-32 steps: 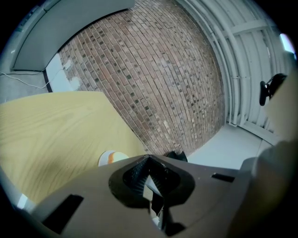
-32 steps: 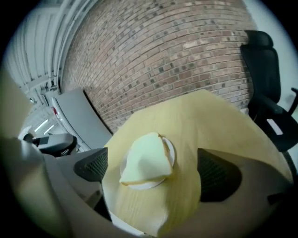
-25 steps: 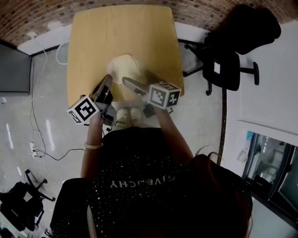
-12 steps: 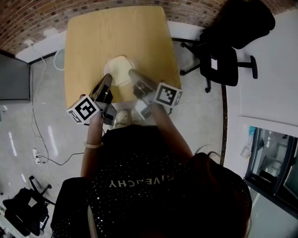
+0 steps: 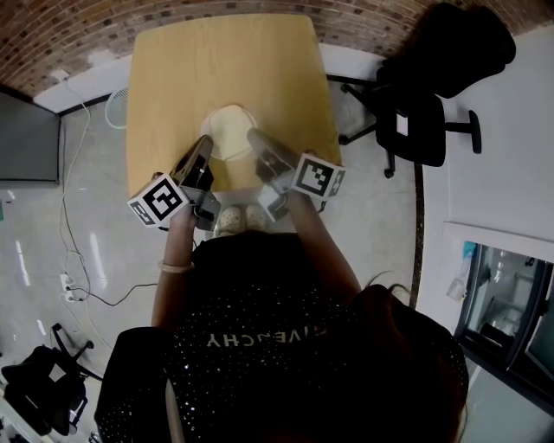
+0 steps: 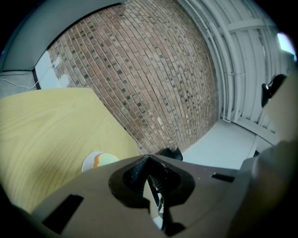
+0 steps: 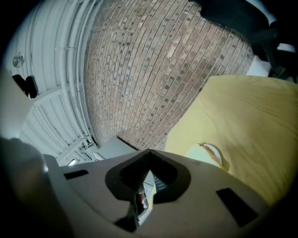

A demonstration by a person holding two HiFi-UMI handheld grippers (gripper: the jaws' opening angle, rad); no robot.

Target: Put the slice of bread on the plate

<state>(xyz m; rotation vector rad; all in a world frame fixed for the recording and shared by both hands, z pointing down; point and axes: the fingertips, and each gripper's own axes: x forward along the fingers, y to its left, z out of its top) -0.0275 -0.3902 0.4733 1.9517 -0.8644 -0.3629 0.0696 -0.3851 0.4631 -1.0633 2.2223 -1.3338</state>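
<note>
A round white plate [image 5: 214, 122] sits on the yellow wooden table [image 5: 216, 60] near its front edge, and a pale slice of bread [image 5: 230, 134] lies on it. In the left gripper view the plate [image 6: 88, 163] with the bread [image 6: 104, 160] shows low at the left. In the right gripper view the bread [image 7: 202, 155] shows an orange crust edge. My left gripper [image 5: 205, 144] is shut and empty just left of the plate. My right gripper [image 5: 254, 137] is shut and empty at the plate's right rim. The jaws meet in both gripper views, left gripper [image 6: 148, 159] and right gripper [image 7: 148, 151].
A brick wall [image 5: 86, 22] runs behind the table. A black office chair [image 5: 424, 95] stands on the floor to the right. Cables [image 5: 65, 173] and a white ring-shaped object [image 5: 114, 97] lie on the floor to the left. The person's shoes [image 5: 238, 216] are under the front edge.
The bread, first held up large over the plate at the right gripper, now lies flat on the plate. The right gripper has let go, shut and drawn slightly back.
</note>
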